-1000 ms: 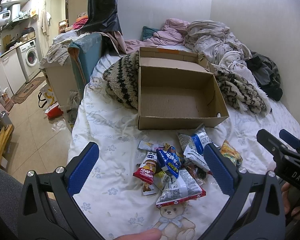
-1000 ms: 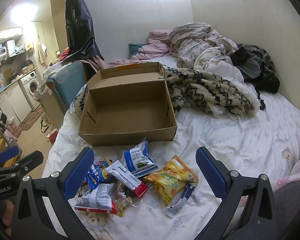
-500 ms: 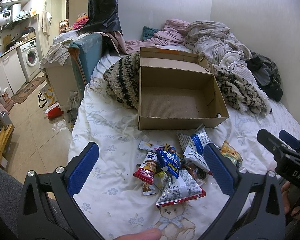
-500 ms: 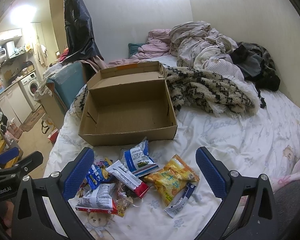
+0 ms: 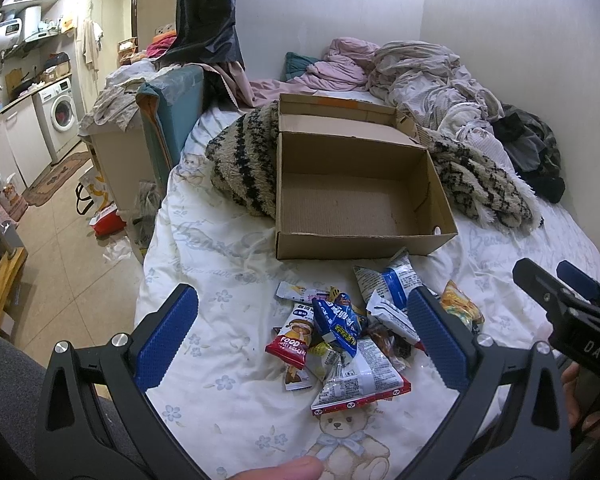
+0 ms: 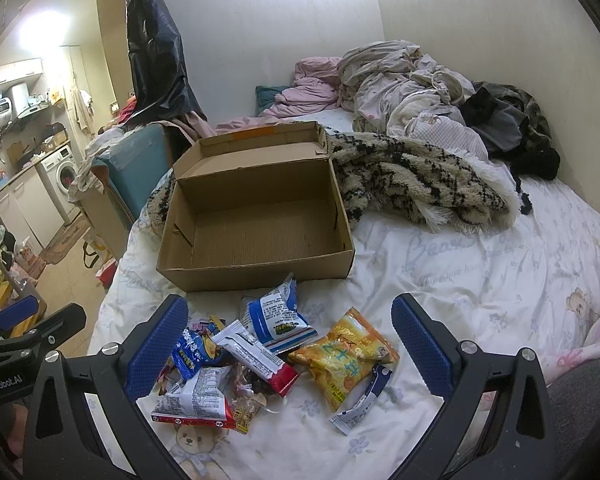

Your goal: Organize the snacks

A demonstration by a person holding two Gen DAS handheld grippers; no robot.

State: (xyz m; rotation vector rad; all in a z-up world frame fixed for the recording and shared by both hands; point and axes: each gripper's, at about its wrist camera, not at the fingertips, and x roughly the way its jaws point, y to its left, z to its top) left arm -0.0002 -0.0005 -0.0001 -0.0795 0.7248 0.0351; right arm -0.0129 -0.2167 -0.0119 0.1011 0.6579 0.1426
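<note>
1. Snack packets (image 6: 268, 356) lie heaped on the bedsheet (image 6: 480, 280) just ahead of both claws; one empty cardboard box (image 6: 260, 224), lid folded back, sits beyond the heap.
2. Left claw (image 5: 302, 330) hangs above the heap, fingers wide apart, gripping nothing; right claw (image 6: 288, 340) likewise gapes over the packets, empty.
3. Likely risk: packets overlap, so closing could pinch two at once or drag a neighbour; slick foil may slip from the pads; the soft sheet could bunch into the grip.
4. Count: one box; roughly nine packets, including one yellow bag (image 6: 346, 356), one blue-and-white pouch (image 6: 276, 316) and one red "FOOD" packet (image 5: 294, 340); overlap makes the exact total uncertain.
</note>
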